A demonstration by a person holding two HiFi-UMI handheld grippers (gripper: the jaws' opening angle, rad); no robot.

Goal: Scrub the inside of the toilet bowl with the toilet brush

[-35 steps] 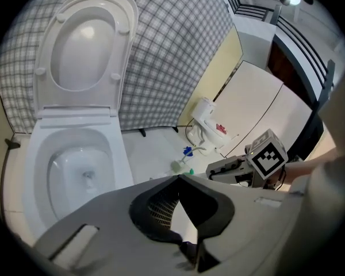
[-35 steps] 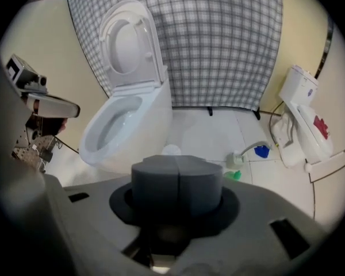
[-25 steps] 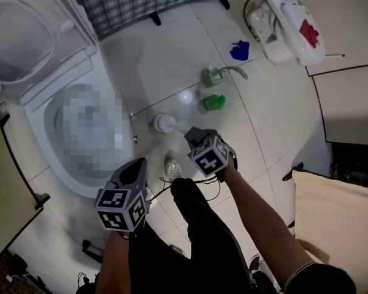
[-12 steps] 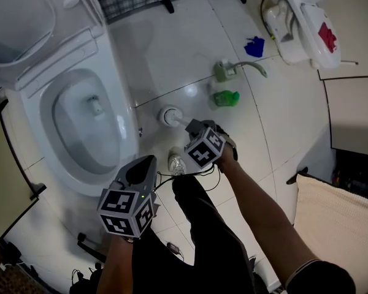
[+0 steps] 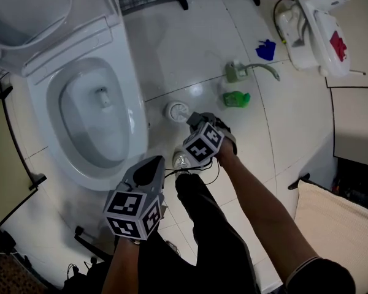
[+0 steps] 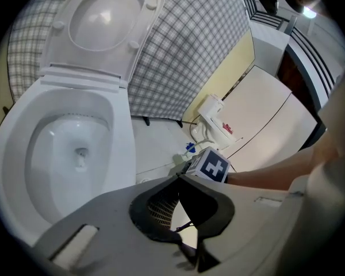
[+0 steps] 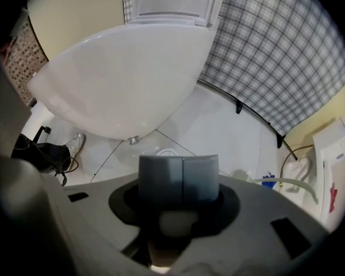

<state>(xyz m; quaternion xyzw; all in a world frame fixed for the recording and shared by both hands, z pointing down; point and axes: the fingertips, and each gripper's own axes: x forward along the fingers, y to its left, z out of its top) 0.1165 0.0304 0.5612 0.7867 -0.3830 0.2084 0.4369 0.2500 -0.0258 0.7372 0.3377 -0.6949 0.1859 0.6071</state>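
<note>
White brush: the toilet brush [image 5: 178, 111] is stood in its holder on the tiled floor [image 5: 190, 48], just beside the right flank of the toilet bowl [image 5: 134, 121]; it is not yet in the bowl.
Direction from fingers: the brush is found just beyond the tips of the right gripper [image 7: 182, 168], which is pointed steeply down; in the right gripper view its white ring is seen directly over the finger tips.
Long axis: the handle is judged to stand nearly upright, leaned a little toward the right gripper; its upper end is covered by that gripper in the head view, so contact cannot be told.
Nearer hand: the right one, clearly; the left gripper [image 6: 179, 191] is held well apart from the brush, near the front rim of the bowl.
Right fingers: the two grey fingers [image 7: 161, 177] are seen side by side with only a thin slit between them; they have just been opened a little further; nothing is seen clamped.
Left fingers: the dark fingers [image 6: 160, 203] are held apart; a wedge of floor is seen between them; nothing is carried.
Coming move: a closing around the upright handle is judged to be needed, then a lift out of the holder and a swing leftward into the bowl.
Writing: no brand or label can be read; no legible print is shown on the green bottle [image 5: 236, 98]; only black-and-white square markers are seen on the cubes; the red patch on the white appliance [image 5: 313, 26] is too small to be read.
</note>
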